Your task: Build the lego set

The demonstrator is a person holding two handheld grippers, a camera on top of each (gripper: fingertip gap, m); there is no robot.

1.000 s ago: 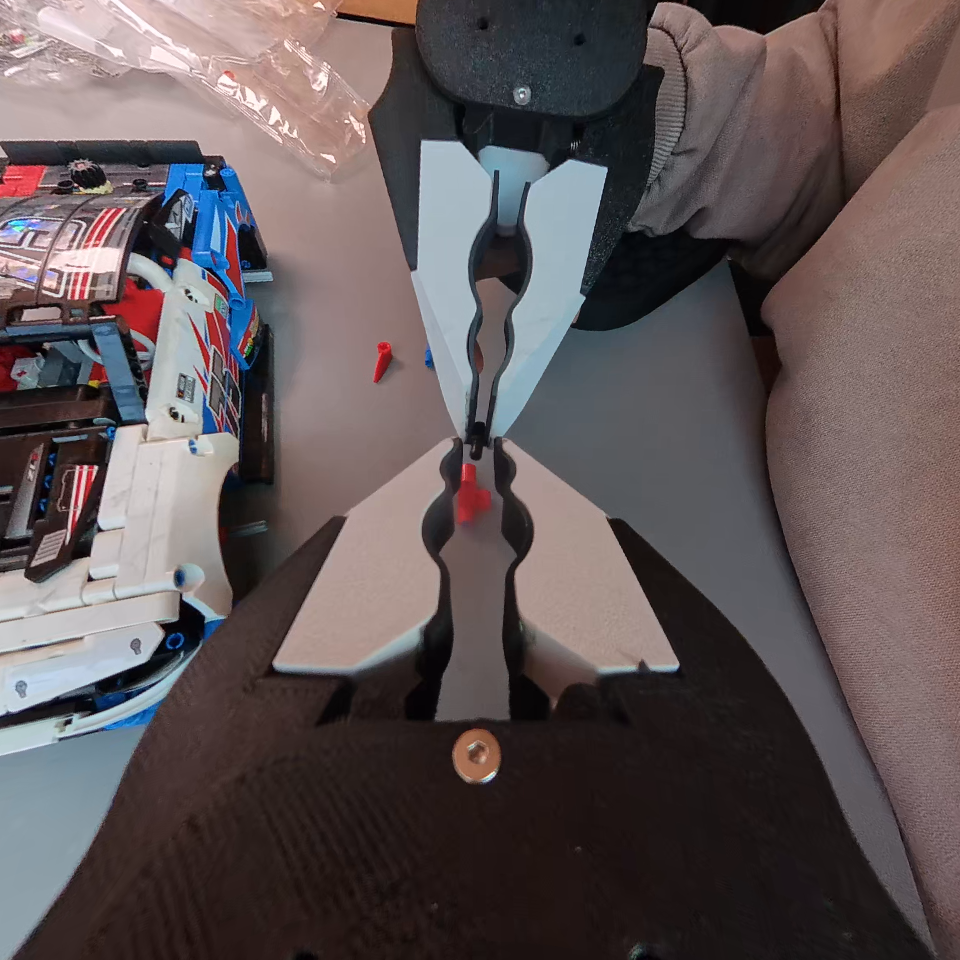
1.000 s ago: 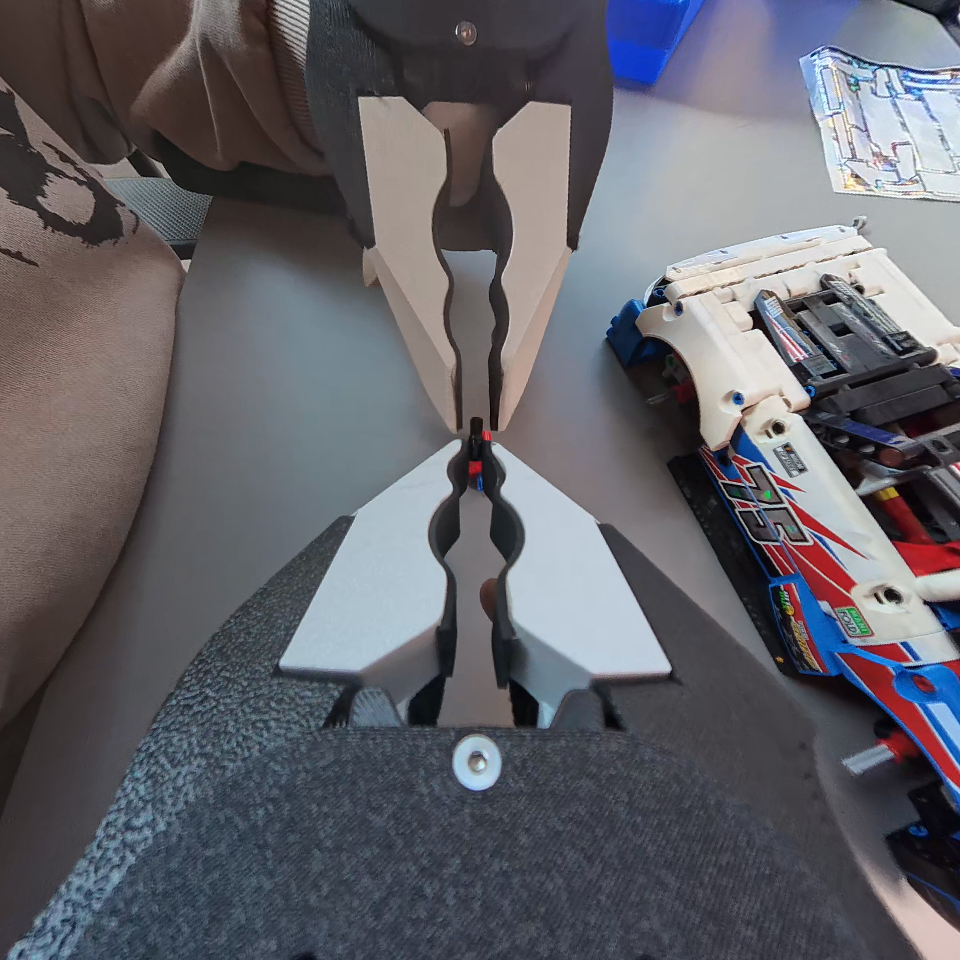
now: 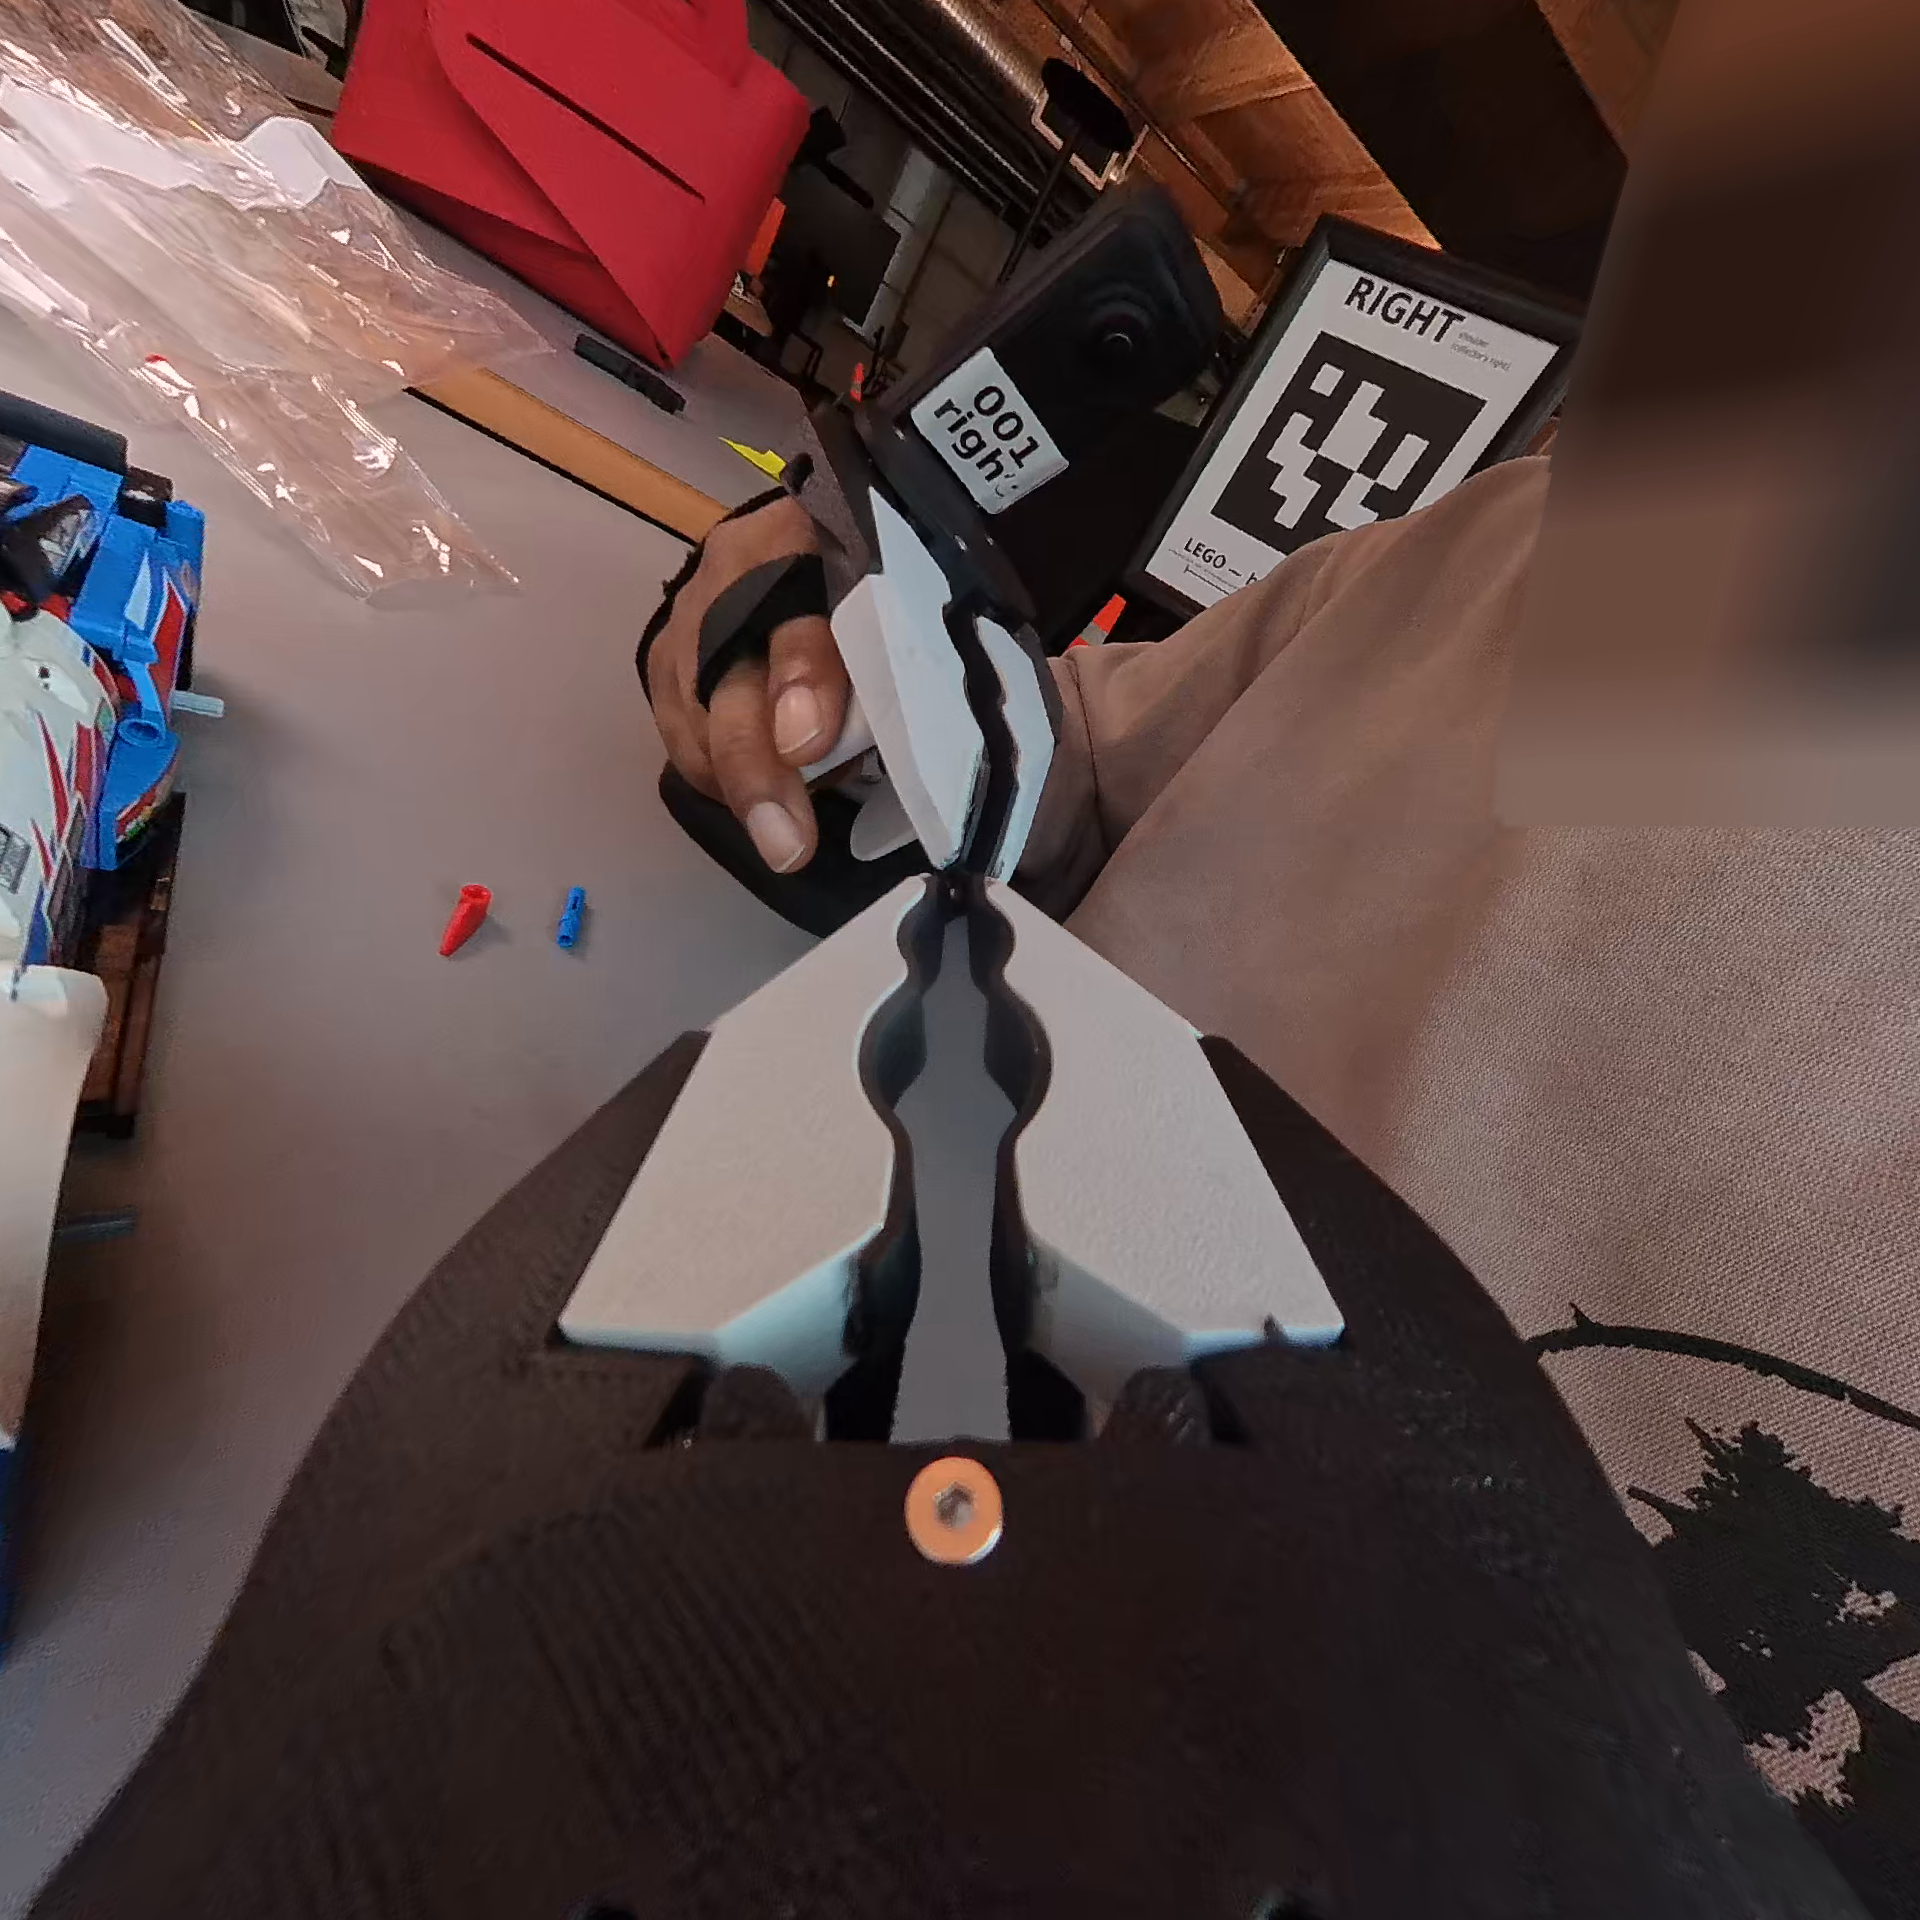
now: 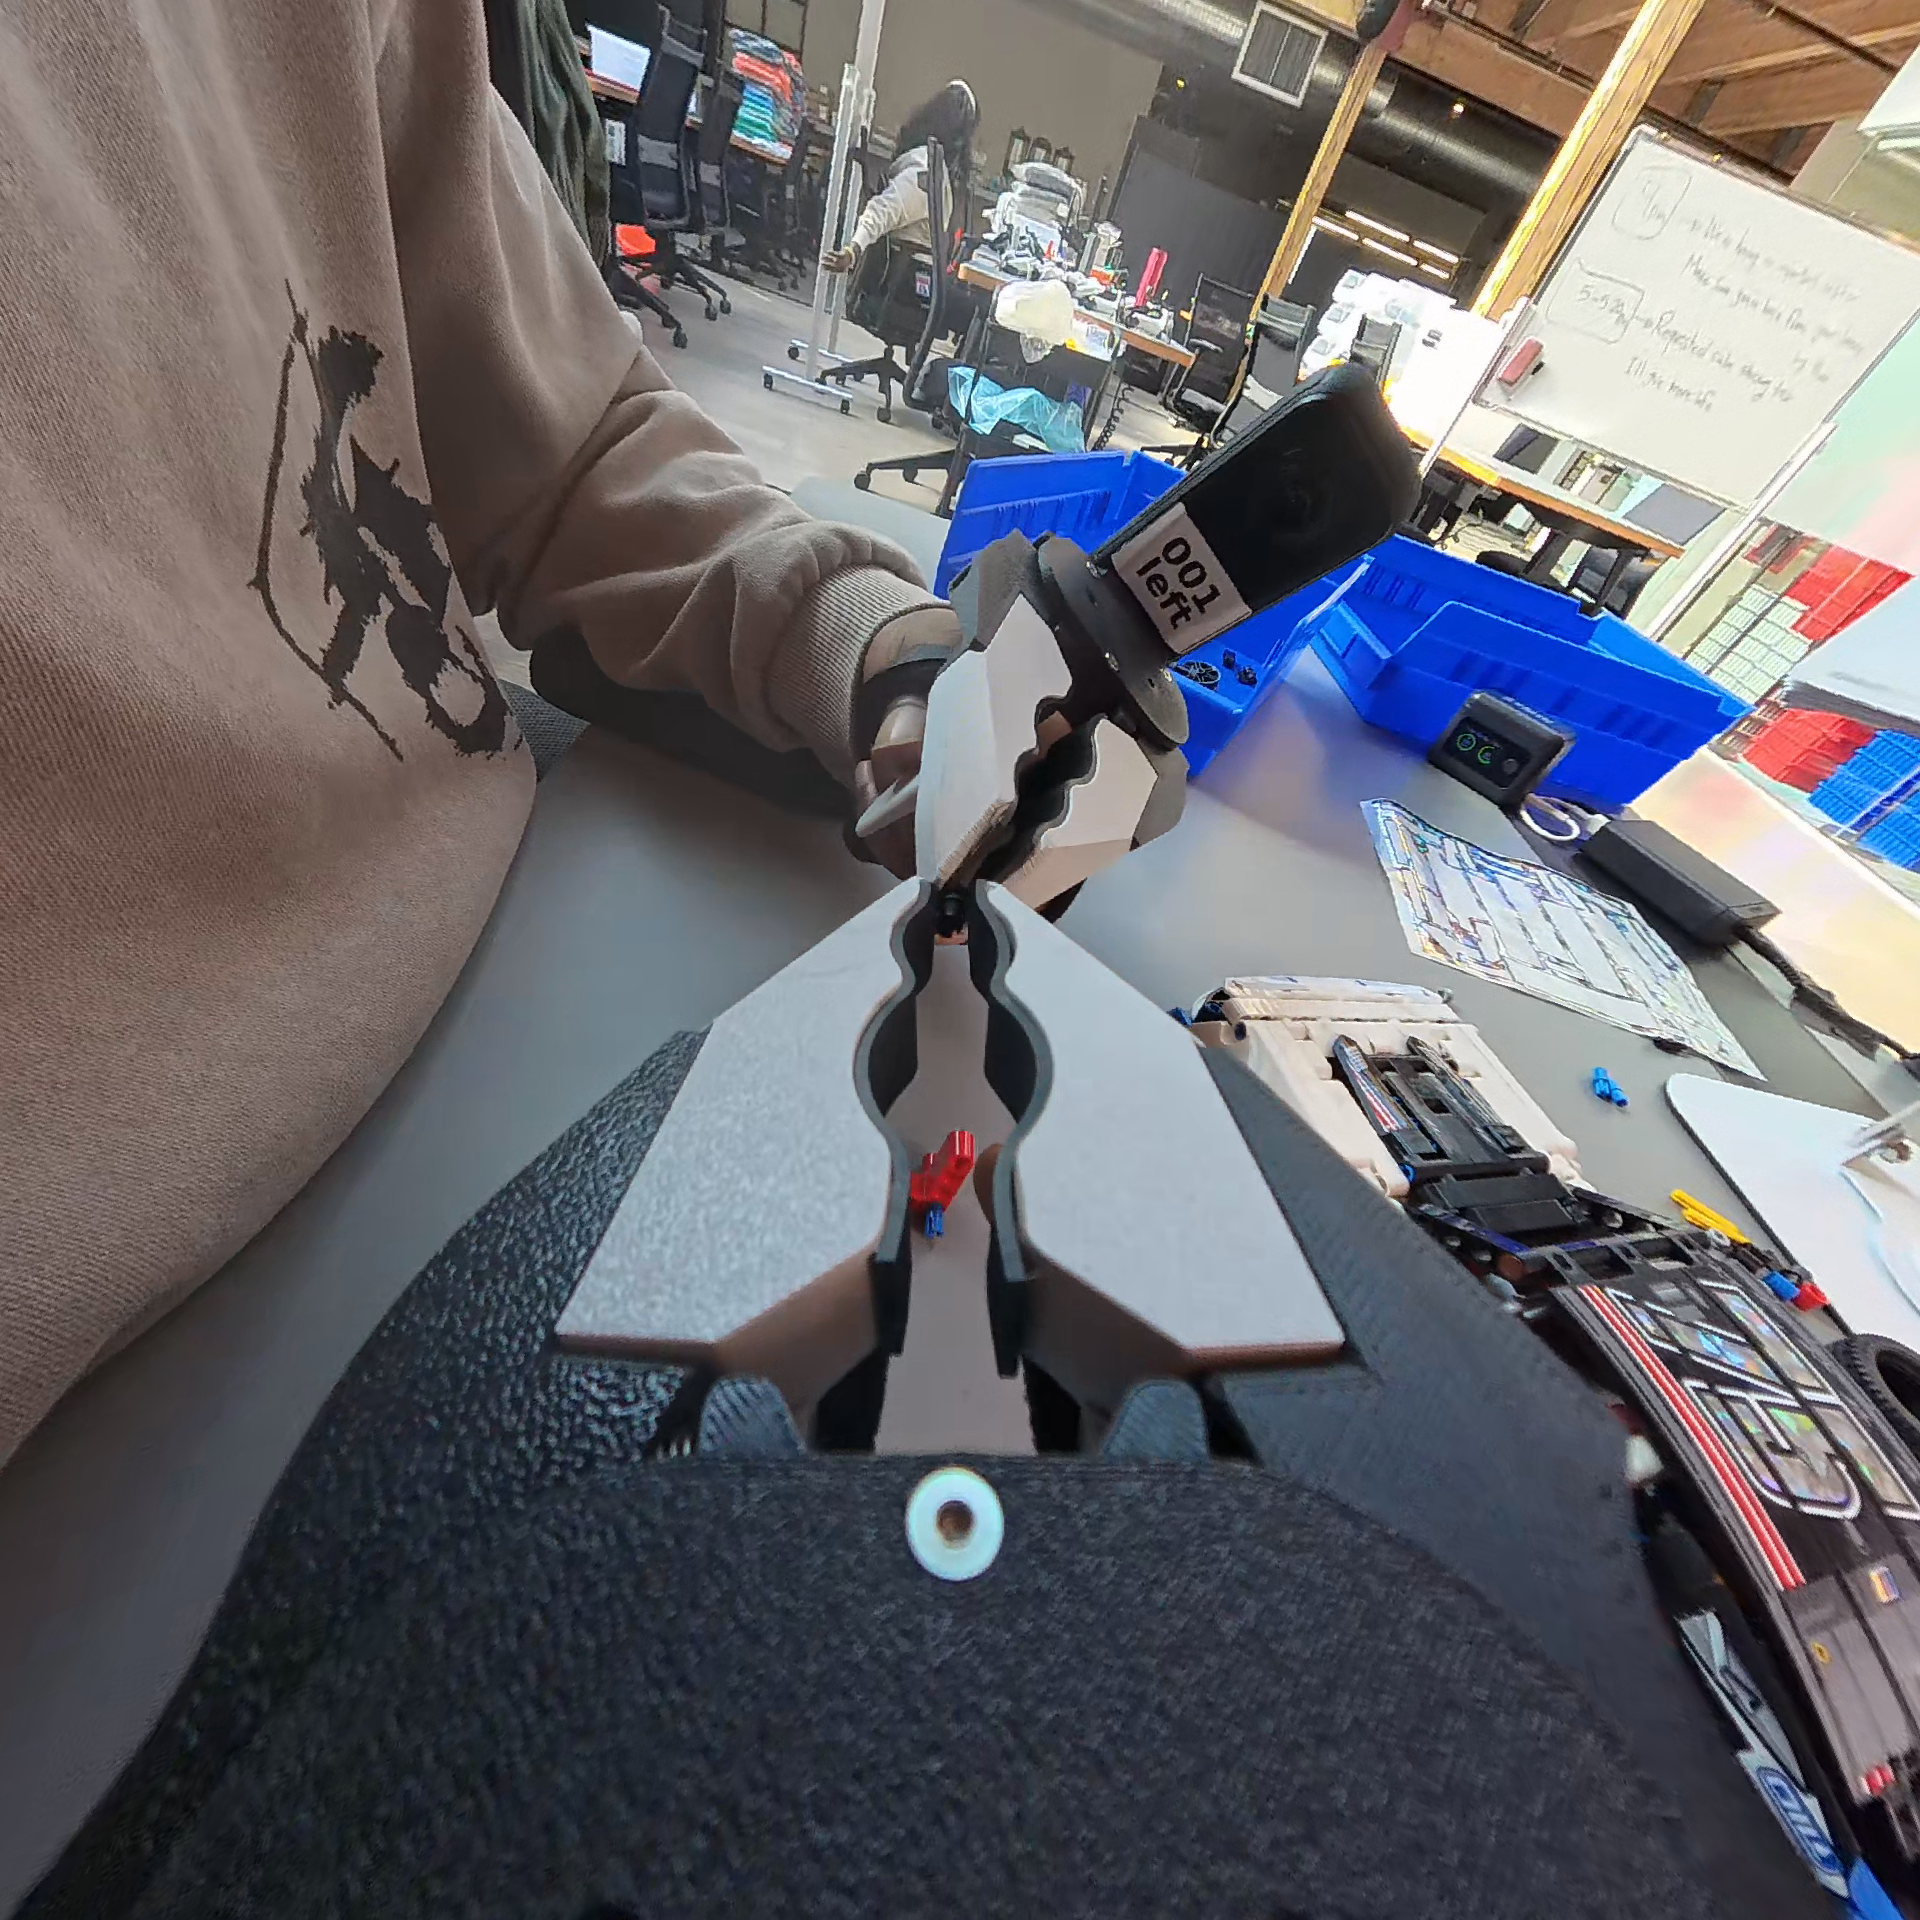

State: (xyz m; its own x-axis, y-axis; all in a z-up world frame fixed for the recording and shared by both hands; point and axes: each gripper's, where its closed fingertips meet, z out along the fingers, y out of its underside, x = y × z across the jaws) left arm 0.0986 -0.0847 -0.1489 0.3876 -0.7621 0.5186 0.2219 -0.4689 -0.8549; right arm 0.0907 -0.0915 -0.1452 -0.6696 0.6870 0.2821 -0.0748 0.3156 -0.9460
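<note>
My left gripper (image 3: 951, 896) and right gripper (image 4: 951, 906) meet tip to tip above the grey table (image 3: 364, 790), both raised and tilted. A small black piece (image 4: 951, 916) sits pinched where the tips meet; it also shows in the left wrist view (image 3: 951, 889). Both sets of jaws are closed on it. A red piece with a blue pin (image 4: 940, 1179) shows in the gap between my right fingers, behind the tips; I cannot tell whether it is held. The right gripper (image 3: 966, 862) and left gripper (image 4: 961, 883) each show in the other's view.
The part-built race car (image 4: 1455, 1132) stands on the table, at the left in the left wrist view (image 3: 73, 686). A loose red cone (image 3: 462, 920) and blue pin (image 3: 569, 916) lie near it. Plastic bags (image 3: 239, 312), blue bins (image 4: 1475, 644) and an instruction sheet (image 4: 1527, 925) lie farther back. My left and right fingertips are right by each other. Left tips and right tips are each some 15 centimeters from the loose red cone (image 3: 462, 920).
Both grippers have lifted off the table and tilted upward, still tip to tip. The red piece has left the left tips and now shows farther back between the right fingers.
</note>
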